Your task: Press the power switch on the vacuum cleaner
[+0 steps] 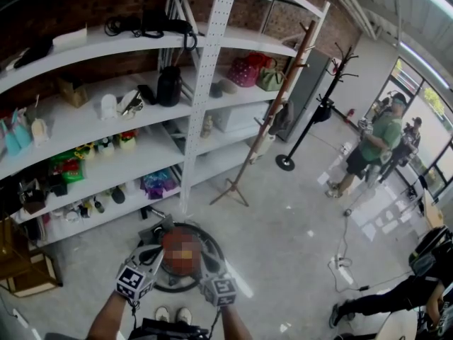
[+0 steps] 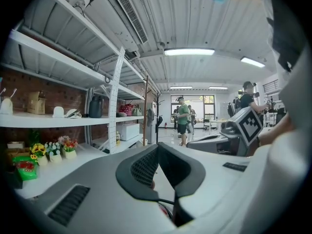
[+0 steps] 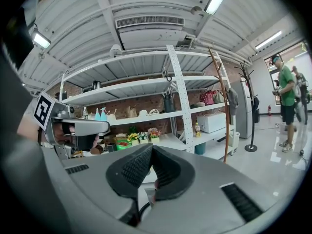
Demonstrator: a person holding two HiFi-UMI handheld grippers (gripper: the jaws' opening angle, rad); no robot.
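Observation:
In the head view a round dark vacuum cleaner (image 1: pixel 209 241) sits on the floor just in front of my feet, its middle hidden by a blurred patch. Both grippers hang close together above it and point forward. My left gripper (image 1: pixel 157 250) is over its left part, my right gripper (image 1: pixel 207 264) over its right part. In each gripper view the jaws meet at the tips with nothing between them: left gripper (image 2: pixel 158 146), right gripper (image 3: pixel 152 148). Those views look out at the room and the vacuum cleaner does not show. No switch can be made out.
A white shelf rack (image 1: pixel 207 69) with bags, flowers and small goods stands ahead. A wooden coat stand (image 1: pixel 263 129) and a black one (image 1: pixel 311 122) stand to its right. A person in a green shirt (image 1: pixel 375 144) stands far right. A power strip with cable (image 1: pixel 342 268) lies on the floor.

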